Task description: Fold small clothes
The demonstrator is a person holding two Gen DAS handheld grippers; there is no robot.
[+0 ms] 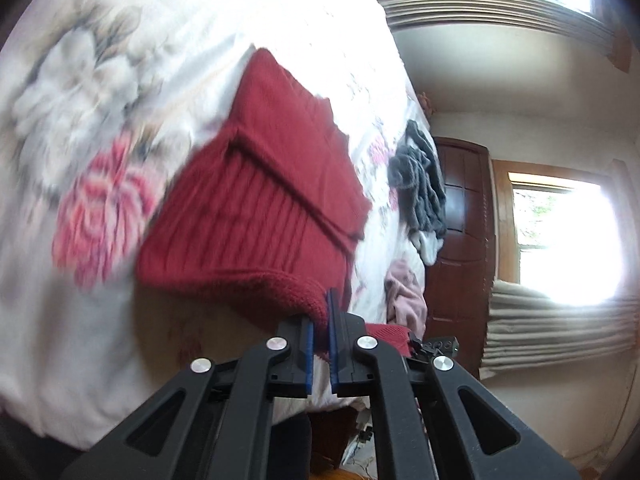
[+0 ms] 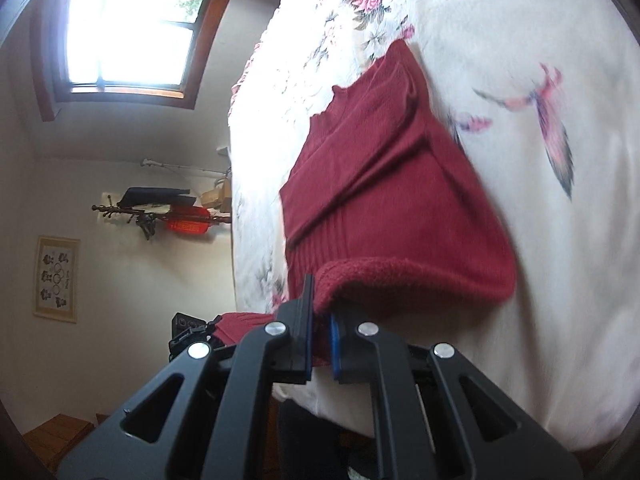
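- Your left gripper (image 1: 320,322) is clamped on the near hem of the red sweater (image 1: 264,184); the blue pads pinch a fuzzy rolled edge at about 6 o'clock in the left view.
- Your right gripper (image 2: 320,316) is likewise clamped on the same hem of the sweater (image 2: 384,184), again at about 6 o'clock of its own view, with red cloth bunched between the pads.
- The sweater lies on the floral bedspread (image 1: 80,120), with its near edge lifted off the cover by both grippers and curled over, showing a fleecy inner face.
- It is deep red, a fine knit, with a ribbed band running across the part nearest you.
- A folded-in sleeve or flap crosses the body diagonally, its edge running from about 9 o'clock towards 4 o'clock in the left view.
- In the right view the neck end points towards 12 o'clock, with a small notch in the edge at about 11 o'clock.
- The bedspread (image 2: 540,240) is cream with pink roses and a pink bird print at 2 o'clock in the right view.
- A grey garment (image 1: 420,176) sits at 3 o'clock of the sweater in the left view, well apart, near the bed's far edge, and a pink garment (image 1: 404,292) lies at about 4 o'clock.
- Both views are blurred, so finer stitching cannot be made out.
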